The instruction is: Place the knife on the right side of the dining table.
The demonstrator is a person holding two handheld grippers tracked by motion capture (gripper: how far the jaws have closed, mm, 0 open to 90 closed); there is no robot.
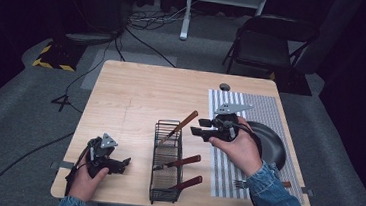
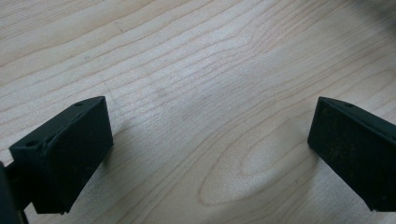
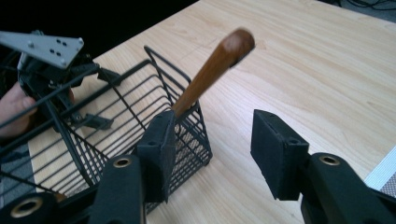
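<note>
Wooden handles stick out of the black wire basket [image 1: 167, 163], which stands just left of the right gripper [image 1: 196, 126]. One wooden-handled utensil [image 3: 212, 70] leans up out of the basket's far end, just beyond the right gripper's jaws, which stand apart with nothing between them. The left gripper [image 1: 126, 162] rests low on the light wood table [image 2: 196, 60], well to the basket's left, jaws wide and empty. No brand, label or writing can be read anywhere.
</note>
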